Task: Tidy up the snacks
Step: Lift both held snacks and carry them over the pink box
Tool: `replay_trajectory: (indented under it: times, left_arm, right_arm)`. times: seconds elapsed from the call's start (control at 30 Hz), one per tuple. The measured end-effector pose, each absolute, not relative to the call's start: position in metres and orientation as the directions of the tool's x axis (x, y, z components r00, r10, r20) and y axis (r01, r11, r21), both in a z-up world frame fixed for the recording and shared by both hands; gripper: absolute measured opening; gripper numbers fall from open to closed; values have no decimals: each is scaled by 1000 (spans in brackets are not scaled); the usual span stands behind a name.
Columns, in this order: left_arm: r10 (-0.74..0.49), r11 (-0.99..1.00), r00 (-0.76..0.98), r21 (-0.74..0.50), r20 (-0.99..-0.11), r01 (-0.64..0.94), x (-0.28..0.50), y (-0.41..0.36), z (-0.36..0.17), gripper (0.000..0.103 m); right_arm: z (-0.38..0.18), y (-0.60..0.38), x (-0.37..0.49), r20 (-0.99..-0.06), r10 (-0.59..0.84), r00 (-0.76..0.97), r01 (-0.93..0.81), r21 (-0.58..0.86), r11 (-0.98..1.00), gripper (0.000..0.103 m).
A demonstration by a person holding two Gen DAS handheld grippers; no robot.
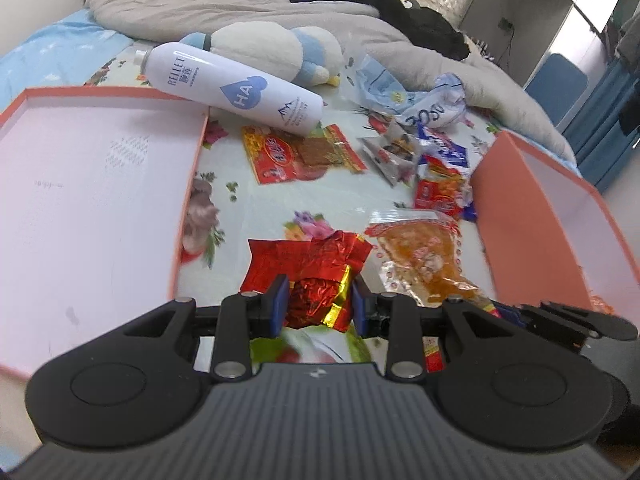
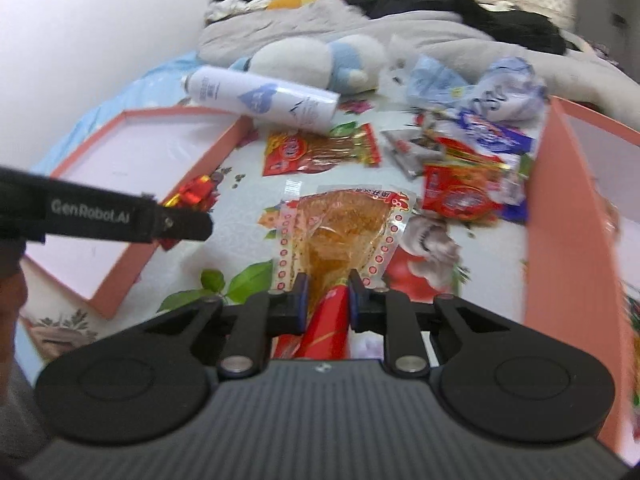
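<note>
My left gripper (image 1: pixel 319 300) is shut on a crinkled red and gold foil snack (image 1: pixel 308 268), held just above the flowered bedsheet; it also shows in the right wrist view (image 2: pixel 196 194) beside the left gripper's arm (image 2: pixel 120 216). My right gripper (image 2: pixel 327 300) is shut on the red end of a clear-packed orange chicken-leg snack (image 2: pixel 340 232), which also shows in the left wrist view (image 1: pixel 424 256). More snack packets lie beyond: a red jerky packet (image 1: pixel 300 154), a red packet (image 2: pixel 460 194) and blue-white wrappers (image 2: pixel 492 132).
An orange box lid (image 1: pixel 184 200) with a white inside lies at the left. An orange box (image 2: pixel 560 216) stands at the right. A white spray bottle (image 1: pixel 236 88), a plush toy (image 1: pixel 264 46) and a grey quilt (image 1: pixel 200 4) lie further back.
</note>
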State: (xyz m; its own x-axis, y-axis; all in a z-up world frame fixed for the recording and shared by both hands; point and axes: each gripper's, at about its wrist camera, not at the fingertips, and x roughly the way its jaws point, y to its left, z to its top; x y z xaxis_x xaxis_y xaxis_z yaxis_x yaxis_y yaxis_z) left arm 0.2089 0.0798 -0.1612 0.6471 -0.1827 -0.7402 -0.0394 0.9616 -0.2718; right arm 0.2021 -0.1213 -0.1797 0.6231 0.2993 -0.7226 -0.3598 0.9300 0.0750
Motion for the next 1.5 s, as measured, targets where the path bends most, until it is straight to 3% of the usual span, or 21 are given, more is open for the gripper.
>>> replay_trajectory:
  times: [0.63, 1.5]
  left_arm:
    - [-216, 950, 652, -309, -727, -30, 150, 55, -129, 37]
    - [-342, 924, 747, -350, -570, 156, 161, -22, 3, 37]
  right_arm:
    - [-133, -157, 125, -660, 247, 710, -235, 109, 966, 22]
    - [-16, -220, 112, -483, 141, 864, -129, 59, 990, 22]
